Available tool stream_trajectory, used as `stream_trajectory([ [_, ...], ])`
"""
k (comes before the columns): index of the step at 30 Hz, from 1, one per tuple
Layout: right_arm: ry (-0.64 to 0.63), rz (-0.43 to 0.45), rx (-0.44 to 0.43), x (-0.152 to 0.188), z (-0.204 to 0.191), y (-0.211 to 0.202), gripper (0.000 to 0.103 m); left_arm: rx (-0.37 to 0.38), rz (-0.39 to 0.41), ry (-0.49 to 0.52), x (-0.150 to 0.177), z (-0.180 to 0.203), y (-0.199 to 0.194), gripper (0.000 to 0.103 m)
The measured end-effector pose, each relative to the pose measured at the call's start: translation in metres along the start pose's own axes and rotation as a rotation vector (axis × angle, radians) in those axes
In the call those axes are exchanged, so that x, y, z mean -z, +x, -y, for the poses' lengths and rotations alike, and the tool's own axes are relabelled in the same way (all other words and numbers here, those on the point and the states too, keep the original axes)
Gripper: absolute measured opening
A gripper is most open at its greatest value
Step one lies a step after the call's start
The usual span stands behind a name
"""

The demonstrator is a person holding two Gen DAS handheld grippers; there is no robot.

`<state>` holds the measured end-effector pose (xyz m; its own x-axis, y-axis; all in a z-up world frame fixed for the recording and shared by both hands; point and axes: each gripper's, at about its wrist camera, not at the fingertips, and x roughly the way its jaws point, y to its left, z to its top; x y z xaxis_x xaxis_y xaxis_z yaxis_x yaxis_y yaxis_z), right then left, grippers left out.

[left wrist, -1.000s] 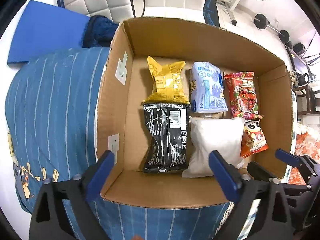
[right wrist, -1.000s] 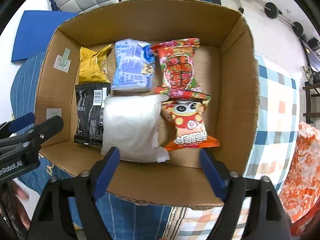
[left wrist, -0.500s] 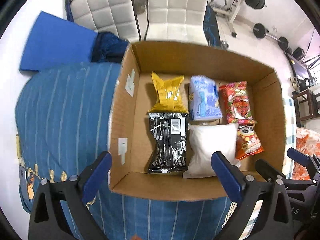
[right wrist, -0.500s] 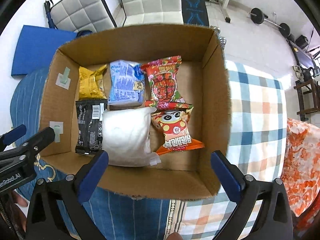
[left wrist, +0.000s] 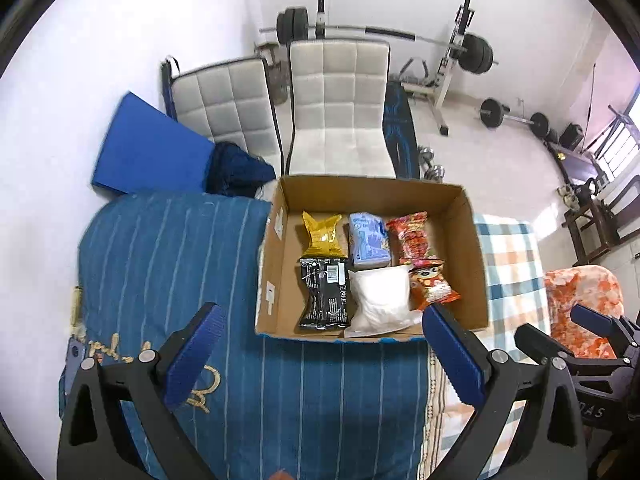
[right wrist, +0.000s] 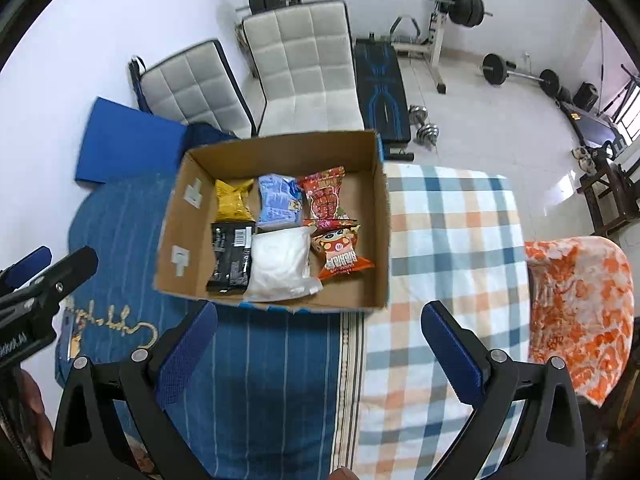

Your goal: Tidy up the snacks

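Observation:
An open cardboard box (left wrist: 280,280) (right wrist: 380,240) sits on a cloth-covered surface with several snack packs inside in two rows: yellow (left wrist: 322,234), pale blue (left wrist: 367,240), red (left wrist: 414,236) at the back; black (left wrist: 324,294), white (left wrist: 380,298), orange-red (left wrist: 432,286) in front. The same packs show in the right wrist view, such as the white one (right wrist: 282,262). My left gripper (left wrist: 320,356) hangs open above the blue cloth, short of the box. My right gripper (right wrist: 320,348) is open too, with nothing between its fingers. Both are well clear of the box.
A blue striped cloth (left wrist: 160,260) covers the left of the surface, a checked cloth (right wrist: 448,240) the right, with an orange patterned cloth (right wrist: 576,304) beyond. Two white padded chairs (left wrist: 340,108), a blue mat (left wrist: 148,148) and weight equipment (right wrist: 440,0) stand behind.
Both grippers have risen and drawn back from the box, so it looks smaller and the room behind has come into view. The right gripper's jaws widened early on. The snacks have not moved.

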<state>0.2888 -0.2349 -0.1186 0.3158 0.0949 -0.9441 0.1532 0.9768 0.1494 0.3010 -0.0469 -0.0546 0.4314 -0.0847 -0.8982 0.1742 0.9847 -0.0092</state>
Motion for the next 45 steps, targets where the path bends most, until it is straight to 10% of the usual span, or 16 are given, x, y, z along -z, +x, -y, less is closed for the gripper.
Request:
stream_trajectory([
  [16,-0.067,0.165,-0.019,0.073,-0.017,-0.151,0.103,0.02,0.11,-0.015,0.048,0.001,-0.122,0.102],
  [45,-0.06,0.291,0.05,0.078,-0.016,-0.205,0.103,-0.007,0.218,-0.018,0.066,0.007,-0.168,0.102],
])
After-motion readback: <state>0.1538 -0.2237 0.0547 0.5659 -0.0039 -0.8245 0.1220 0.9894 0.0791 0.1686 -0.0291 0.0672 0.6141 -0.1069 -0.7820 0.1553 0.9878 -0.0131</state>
